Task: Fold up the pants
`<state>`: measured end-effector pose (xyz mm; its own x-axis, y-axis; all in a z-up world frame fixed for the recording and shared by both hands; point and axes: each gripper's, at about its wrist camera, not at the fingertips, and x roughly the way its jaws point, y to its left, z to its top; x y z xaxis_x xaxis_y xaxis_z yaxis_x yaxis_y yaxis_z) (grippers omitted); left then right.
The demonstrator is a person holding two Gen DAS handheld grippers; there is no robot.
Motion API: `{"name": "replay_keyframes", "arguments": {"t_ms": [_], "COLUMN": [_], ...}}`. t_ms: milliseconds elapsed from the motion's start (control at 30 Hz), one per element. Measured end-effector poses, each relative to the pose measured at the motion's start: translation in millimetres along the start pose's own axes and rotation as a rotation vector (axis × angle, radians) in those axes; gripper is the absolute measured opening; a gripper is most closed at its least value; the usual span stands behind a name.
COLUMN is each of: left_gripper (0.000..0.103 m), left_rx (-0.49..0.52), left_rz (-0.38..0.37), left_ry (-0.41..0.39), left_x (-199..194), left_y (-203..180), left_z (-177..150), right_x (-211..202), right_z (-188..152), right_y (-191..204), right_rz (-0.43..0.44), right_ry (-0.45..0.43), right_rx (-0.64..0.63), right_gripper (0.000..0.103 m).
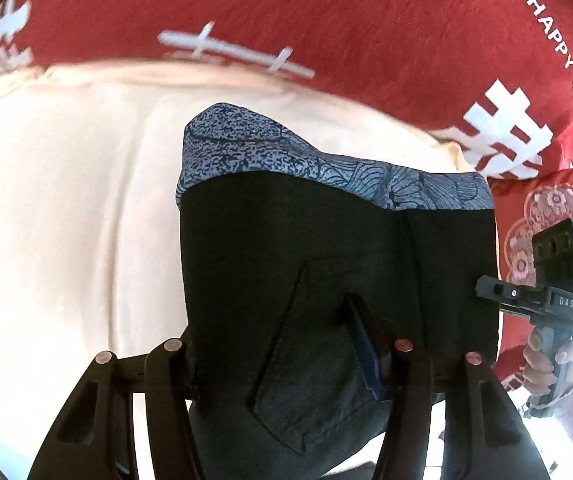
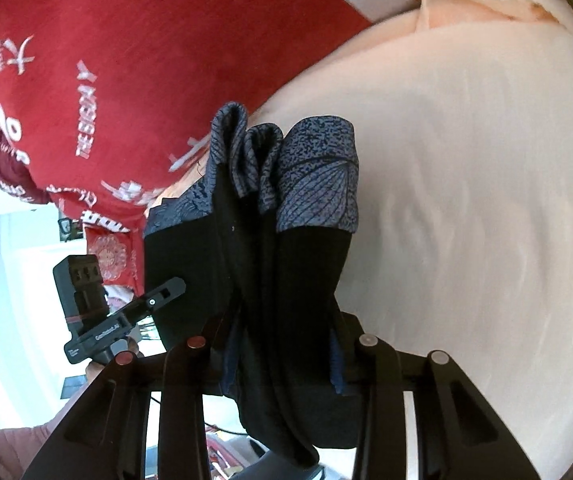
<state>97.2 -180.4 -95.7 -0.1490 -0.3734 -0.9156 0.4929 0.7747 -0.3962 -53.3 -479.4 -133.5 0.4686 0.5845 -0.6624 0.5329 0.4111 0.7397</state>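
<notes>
Black pants (image 1: 326,248) with a blue-grey patterned cuff band hang in the air above a cream sheet (image 1: 66,200). My left gripper (image 1: 286,356) is shut on the pants' near edge beside a back pocket. My right gripper (image 2: 282,344) is shut on the bunched pants (image 2: 270,272), whose patterned cuffs hang in folds. Each gripper shows in the other's view: the right gripper (image 1: 486,292) at the pants' right edge, the left gripper (image 2: 174,286) at their left edge.
A red blanket (image 1: 326,20) with white lettering lies beyond the cream sheet. A red patterned cushion (image 1: 546,208) sits at the right. A hand (image 1: 542,364) holds the right gripper's handle. The cream sheet (image 2: 466,200) spreads wide under the pants.
</notes>
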Motion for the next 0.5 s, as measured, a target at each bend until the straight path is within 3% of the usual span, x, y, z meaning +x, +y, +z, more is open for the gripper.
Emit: {"name": "replay_keyframes", "arguments": {"t_ms": [200,233,300,367,433,500], "left_gripper": [0.060,0.065,0.084,0.092,0.092,0.102], "left_rx": [-0.011,-0.008,-0.003,-0.014,-0.019,0.004], "left_rz": [0.015,0.038,0.083,0.086,0.078,0.136], "left_ry": [0.039,0.040,0.030,0.019,0.024,0.018], "left_x": [11.0,15.9,24.1,28.7,29.1,24.8], "left_y": [27.1,33.8,41.3,45.1,48.6,50.4], "left_z": [-30.5,-33.9,-36.0,-34.0,-33.3,-36.0], "right_x": [10.1,15.4,26.4,32.6,34.7,34.8], "right_z": [-51.4,-59.0,-73.0,-80.8,-83.0,-82.9], "right_y": [6.4,5.6,-0.8,-8.9,-10.0,-8.3], "right_rz": [0.012,0.016,0.009,-0.035,-0.081,-0.125], "right_ry": [-0.010,-0.014,-0.017,-0.015,-0.036,-0.044], "right_rx": [0.025,0.035,0.068,0.079,0.067,0.072], "right_gripper": [0.039,0.039,0.039,0.040,0.046,0.054]}}
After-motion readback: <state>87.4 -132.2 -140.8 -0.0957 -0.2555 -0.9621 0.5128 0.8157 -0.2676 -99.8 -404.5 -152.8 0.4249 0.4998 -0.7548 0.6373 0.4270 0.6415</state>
